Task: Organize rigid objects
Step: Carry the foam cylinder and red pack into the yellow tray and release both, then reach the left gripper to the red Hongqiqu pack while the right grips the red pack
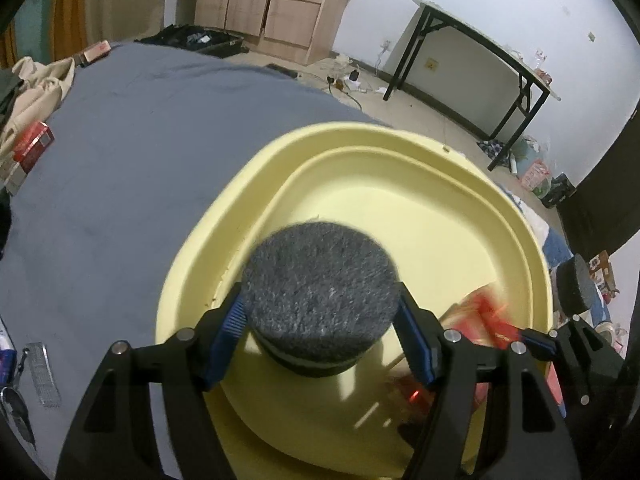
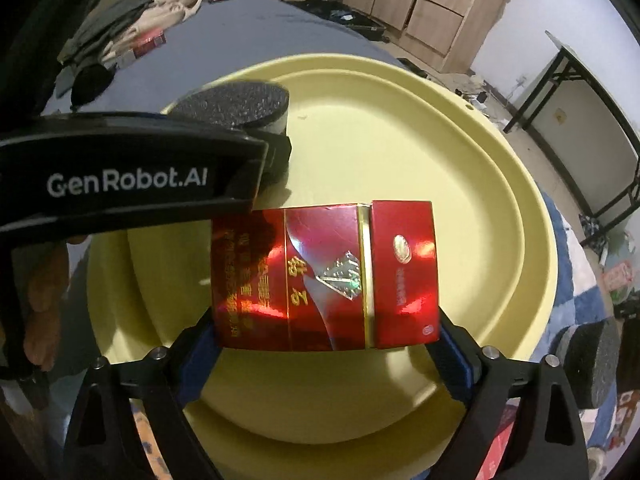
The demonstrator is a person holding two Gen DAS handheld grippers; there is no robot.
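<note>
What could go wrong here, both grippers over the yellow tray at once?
1. The left gripper and the right gripper work close together over the yellow tray; their frames could knock.
2. The red box sits between wide jaws, so it may drop tilted.
3. The grey round pad could land on the box.

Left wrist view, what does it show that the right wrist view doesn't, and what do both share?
Only the left wrist view shows the left gripper with its blue pads against the grey round sponge, plus a metal lighter on the grey sheet. Only the right wrist view shows the red cigarette pack's printed face between the right gripper's fingers, and a hand. Both show the yellow tray, sponge and pack.
</note>
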